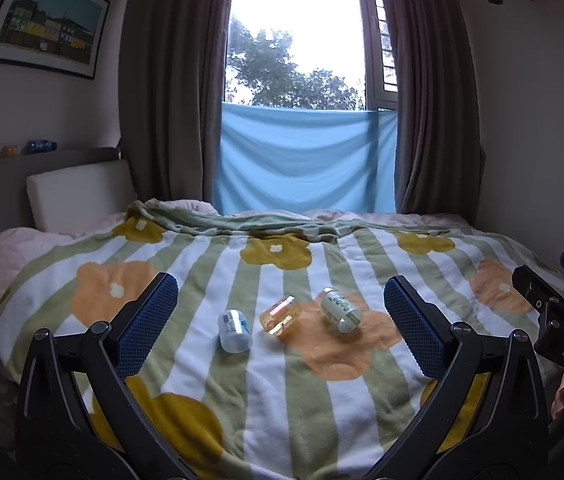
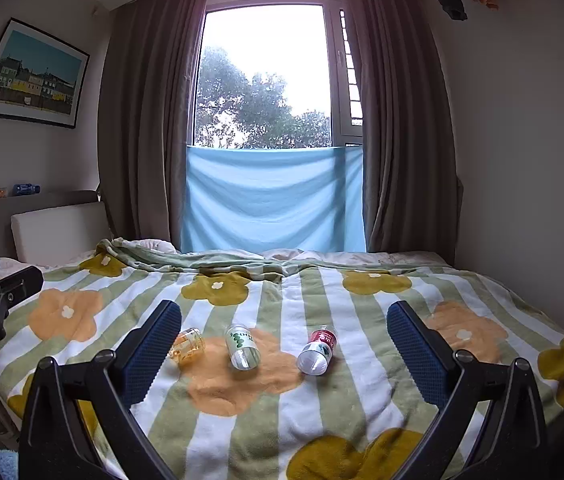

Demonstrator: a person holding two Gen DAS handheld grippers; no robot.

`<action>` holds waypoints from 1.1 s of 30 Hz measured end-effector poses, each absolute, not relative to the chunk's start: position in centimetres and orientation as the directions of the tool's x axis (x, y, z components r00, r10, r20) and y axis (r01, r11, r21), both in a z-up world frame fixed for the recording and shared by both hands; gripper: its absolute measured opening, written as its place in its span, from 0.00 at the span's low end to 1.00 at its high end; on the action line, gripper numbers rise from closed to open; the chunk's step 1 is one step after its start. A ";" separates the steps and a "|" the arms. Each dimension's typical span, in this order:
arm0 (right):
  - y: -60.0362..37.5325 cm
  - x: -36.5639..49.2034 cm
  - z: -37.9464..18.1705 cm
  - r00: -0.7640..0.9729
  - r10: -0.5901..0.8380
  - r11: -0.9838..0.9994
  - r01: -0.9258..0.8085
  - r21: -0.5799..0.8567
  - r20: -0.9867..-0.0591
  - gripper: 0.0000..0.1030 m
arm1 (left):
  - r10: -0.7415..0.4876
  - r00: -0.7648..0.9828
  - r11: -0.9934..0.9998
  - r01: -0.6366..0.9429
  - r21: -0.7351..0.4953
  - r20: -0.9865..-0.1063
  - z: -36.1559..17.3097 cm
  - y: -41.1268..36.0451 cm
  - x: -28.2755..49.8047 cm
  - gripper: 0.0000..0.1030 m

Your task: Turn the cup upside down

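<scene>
Several small glass cups lie on their sides on the flowered blanket. In the left wrist view I see a blue-print cup, an orange cup and a green-dot cup. In the right wrist view I see the orange cup, the green-dot cup and a red-label cup. My left gripper is open and empty, short of the cups. My right gripper is open and empty, also short of them.
The bed's blanket spreads to a wall on the right. A white headboard cushion stands at the left. Curtains and a blue cloth hang at the window behind the bed. The right gripper's body shows at the right edge.
</scene>
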State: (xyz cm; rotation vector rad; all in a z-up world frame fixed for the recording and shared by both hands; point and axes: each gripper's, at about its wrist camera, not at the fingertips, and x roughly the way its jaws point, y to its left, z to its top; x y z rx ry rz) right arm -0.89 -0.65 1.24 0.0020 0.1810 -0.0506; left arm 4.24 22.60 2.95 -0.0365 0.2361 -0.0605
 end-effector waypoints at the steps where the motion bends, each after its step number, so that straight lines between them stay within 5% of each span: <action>1: -0.6 -0.9 1.2 0.982 -0.051 0.999 0.051 -0.003 -0.180 1.00 | -0.064 0.970 0.998 0.055 -0.044 -0.233 3.0 22.6 4.2 1.00; 33: -0.1 -0.8 0.8 0.984 -0.047 0.999 0.046 -0.014 -0.169 1.00 | -0.073 0.965 0.997 0.060 -0.058 -0.251 3.0 22.8 4.5 1.00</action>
